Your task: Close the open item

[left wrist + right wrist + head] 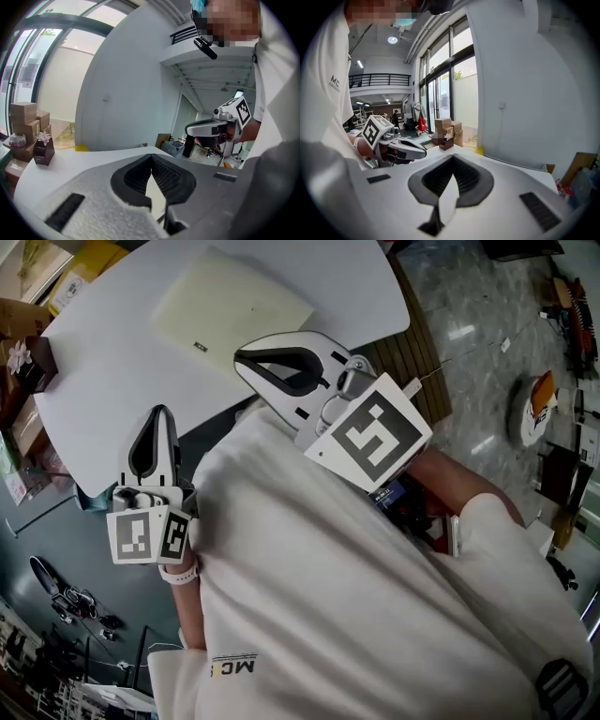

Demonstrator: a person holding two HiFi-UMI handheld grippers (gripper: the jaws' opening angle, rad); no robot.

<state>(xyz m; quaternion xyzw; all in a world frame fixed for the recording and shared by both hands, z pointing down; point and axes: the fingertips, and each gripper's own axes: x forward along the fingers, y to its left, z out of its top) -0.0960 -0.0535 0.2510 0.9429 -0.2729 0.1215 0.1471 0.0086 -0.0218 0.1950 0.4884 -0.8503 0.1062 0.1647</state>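
Observation:
A flat cream laptop-like case (230, 310) lies with its lid down on the round white table (112, 381). My left gripper (161, 413) is shut with nothing in it and hovers at the table's near left edge. My right gripper (239, 360) is also shut and empty, with its tip just short of the case's near edge. In the left gripper view the jaws (151, 156) meet over the tabletop, and the right gripper (213, 129) shows at the right. In the right gripper view the jaws (452, 158) are together, and the left gripper (401, 145) hangs at the left.
A small dark brown box with a white flower (33, 362) (43, 151) stands at the table's left rim. Cardboard boxes (26, 119) (447, 129) are stacked behind it by the windows. My white shirt (356, 615) fills the lower head view. Stone floor with clutter (534, 409) lies at the right.

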